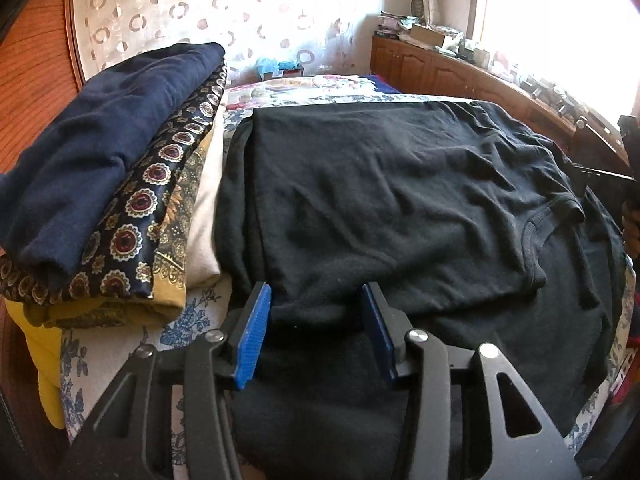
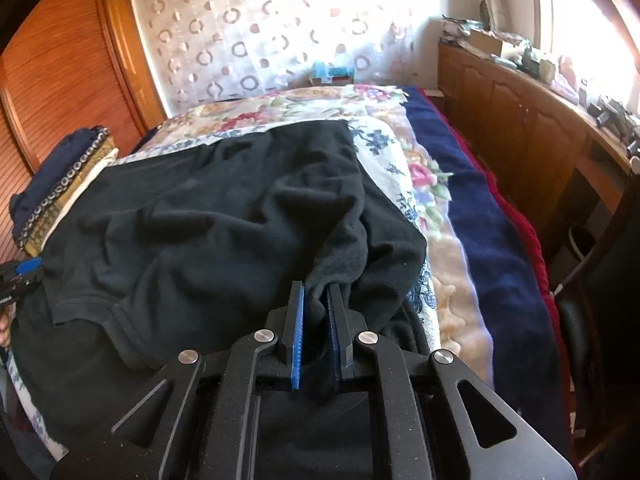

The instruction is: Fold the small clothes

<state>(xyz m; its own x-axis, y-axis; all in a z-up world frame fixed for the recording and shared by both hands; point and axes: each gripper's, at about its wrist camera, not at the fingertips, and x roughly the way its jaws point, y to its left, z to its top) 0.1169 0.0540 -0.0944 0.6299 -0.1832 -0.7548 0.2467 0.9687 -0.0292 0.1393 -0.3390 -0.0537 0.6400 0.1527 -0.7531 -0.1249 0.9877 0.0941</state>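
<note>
A black t-shirt (image 1: 380, 200) lies spread and creased across the bed (image 2: 436, 216), its left edge just beside a stack of folded clothes (image 1: 120, 184), while bare floral cover and a navy blanket (image 2: 480, 200) run along its right edge toward a wooden cabinet (image 2: 516, 128). The left gripper (image 1: 316, 300) sits at the shirt's near edge with its jaws partly apart, black cloth between the blue pads, though whether they press it I cannot tell. The right gripper (image 2: 318, 300) has its jaws nearly closed, pinching a fold of the shirt.

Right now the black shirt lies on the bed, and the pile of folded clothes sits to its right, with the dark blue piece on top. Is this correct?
Not quite: the pile of folded clothes sits to the left of the black shirt, not its right. The left wrist view shows this. The dark blue piece is indeed on top, and the shirt lies on the bed.
</note>
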